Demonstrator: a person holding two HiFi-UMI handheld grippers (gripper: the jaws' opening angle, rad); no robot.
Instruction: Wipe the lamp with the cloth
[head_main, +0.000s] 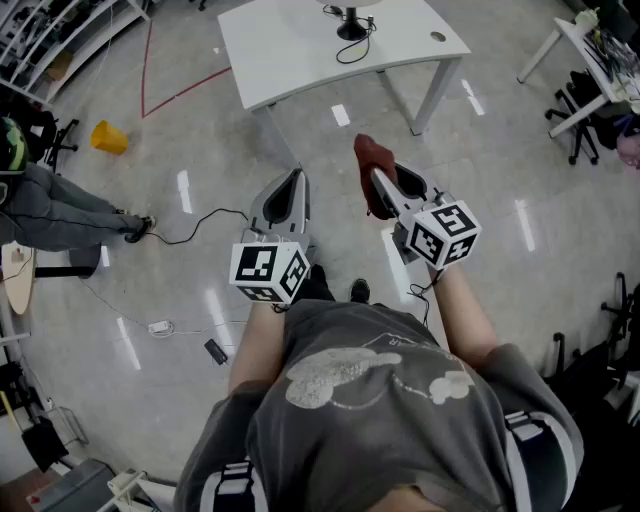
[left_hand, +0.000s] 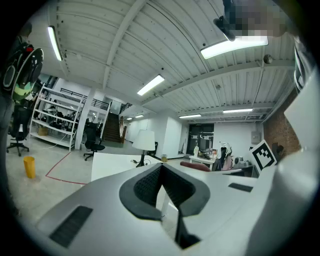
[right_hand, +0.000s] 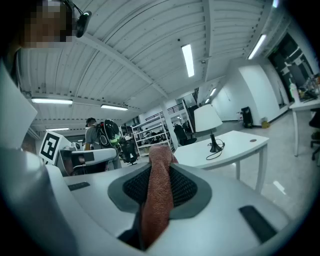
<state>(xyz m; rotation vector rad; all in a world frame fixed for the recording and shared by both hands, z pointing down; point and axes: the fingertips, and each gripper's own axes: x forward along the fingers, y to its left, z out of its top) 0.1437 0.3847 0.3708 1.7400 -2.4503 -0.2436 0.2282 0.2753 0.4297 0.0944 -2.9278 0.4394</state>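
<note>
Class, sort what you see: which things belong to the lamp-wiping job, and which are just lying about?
Job: dark red woven cloth, held by the right gripper; white-shaded black-stemmed lamp.
Lying about: yellow plastic bin; black floor cable; black office chair; white metal shelving.

Red cloth (head_main: 368, 155) in right claw (head_main: 392, 182)

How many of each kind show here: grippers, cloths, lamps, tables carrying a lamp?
Grippers: 2, the left gripper shut on nothing, the right gripper shut on the cloth
Cloth: 1, dark red
Lamp: 1, white shade
Table under the lamp: 1, white
Total: 5
</note>
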